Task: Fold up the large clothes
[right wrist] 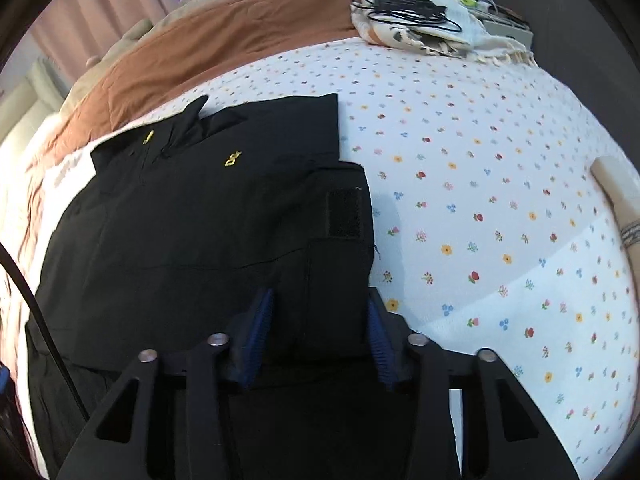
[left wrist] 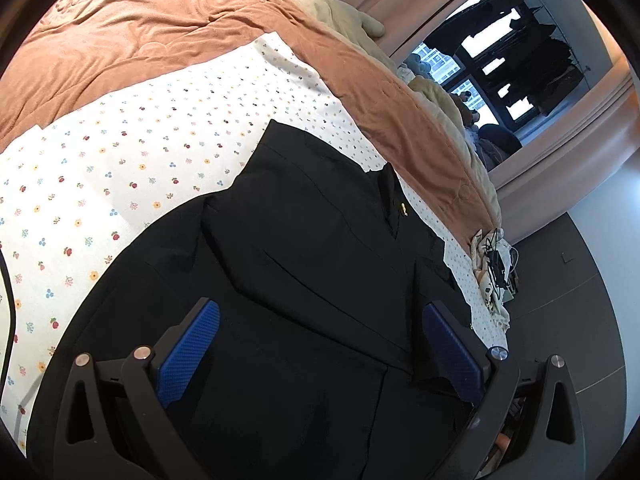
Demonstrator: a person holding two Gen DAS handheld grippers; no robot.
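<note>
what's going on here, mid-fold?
A person with two handheld grippers is folding a black jacket on a floral bedsheet. The garment lies partly folded. The left gripper hovers wide open over it; the right gripper straddles the near edge, pads not visibly pinching fabric.

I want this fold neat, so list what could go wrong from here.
1. The right tongs straddle several layers of the jacket; they may pinch only the top layer and pull the fold apart.
2. The left tongs stand wide open over flat cloth and may slide off it.
3. The sheet might get caught too.
</note>
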